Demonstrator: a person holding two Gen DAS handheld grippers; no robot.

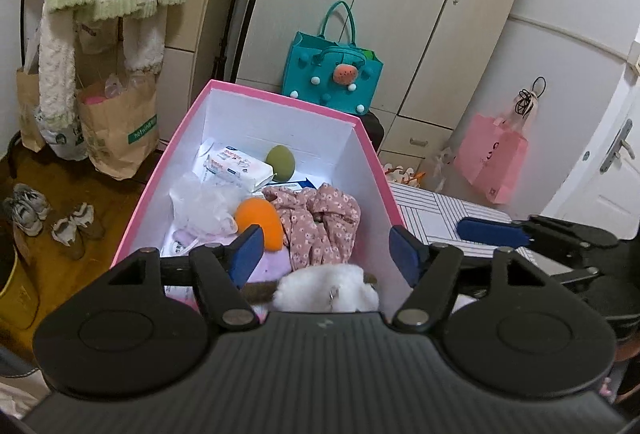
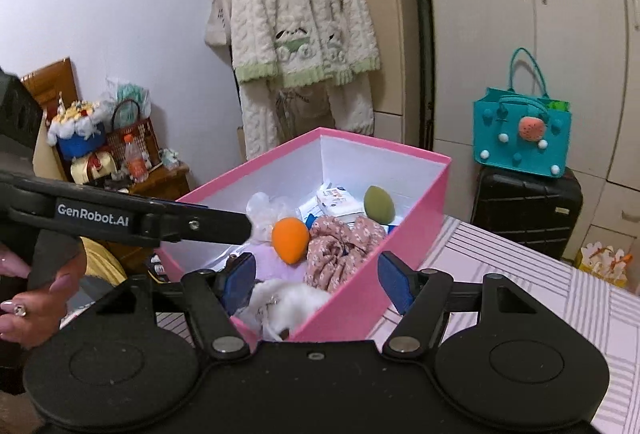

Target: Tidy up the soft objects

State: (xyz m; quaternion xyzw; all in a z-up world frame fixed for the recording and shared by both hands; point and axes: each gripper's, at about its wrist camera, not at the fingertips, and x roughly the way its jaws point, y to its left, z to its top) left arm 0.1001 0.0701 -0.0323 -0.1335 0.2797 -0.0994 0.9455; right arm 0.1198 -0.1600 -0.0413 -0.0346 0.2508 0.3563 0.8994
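Note:
An open pink box [image 1: 280,94] [image 2: 384,144] with white walls stands on the striped table top. In it lie an orange sponge [image 1: 260,220] [image 2: 290,240], a green sponge [image 1: 281,162] [image 2: 376,202], a pink floral cloth [image 1: 320,226] [image 2: 340,250], a white fluffy piece [image 1: 324,288] [image 2: 288,304], a lilac cloth [image 1: 272,264], a clear plastic bag [image 1: 200,202] and tissue packs [image 1: 236,164]. My left gripper [image 1: 326,254] hovers open over the box's near end. My right gripper [image 2: 318,284] is open too, straddling the near right wall without pressing it.
A teal felt bag [image 2: 520,138] sits on a black suitcase [image 2: 524,206] by the wardrobe. A fluffy robe [image 2: 304,34] hangs on a rack behind the box. Paper bags [image 1: 120,126] and shoes [image 1: 40,214] are on the floor at left. A person's hand [image 2: 36,298] holds the left gripper.

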